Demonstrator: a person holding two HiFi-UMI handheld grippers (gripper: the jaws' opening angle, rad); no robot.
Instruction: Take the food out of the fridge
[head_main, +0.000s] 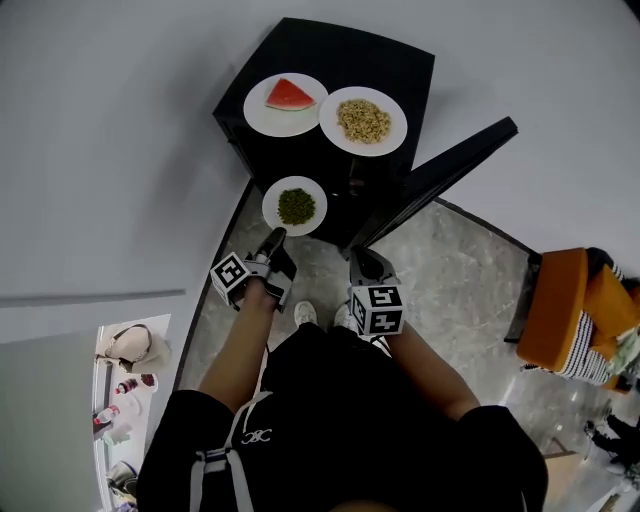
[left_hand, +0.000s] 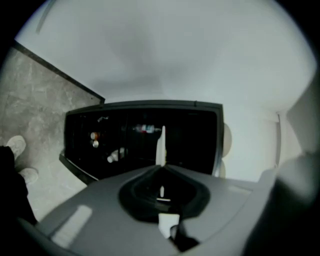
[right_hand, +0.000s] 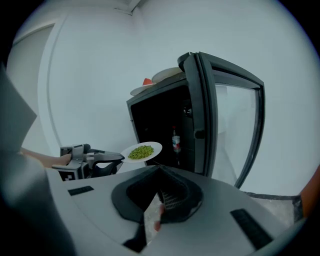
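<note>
A white plate of green food (head_main: 295, 205) hangs level in front of the open black fridge (head_main: 335, 50), and my left gripper (head_main: 277, 237) is shut on its near rim. In the left gripper view the plate (left_hand: 161, 142) shows edge-on, pinched between the jaws. From the right gripper view the same plate (right_hand: 141, 151) sits left of the fridge opening, held by the left gripper (right_hand: 117, 158). My right gripper (head_main: 360, 258) hovers lower right of the plate, near the door, shut and empty (right_hand: 160, 168). A watermelon plate (head_main: 286, 103) and a plate of grains (head_main: 363, 120) rest on the fridge top.
The fridge door (head_main: 445, 170) stands open to the right, close to my right gripper. A bottle (right_hand: 176, 142) stands inside the dark fridge. An orange chair (head_main: 565, 310) is at the far right on the stone floor. White walls surround the fridge.
</note>
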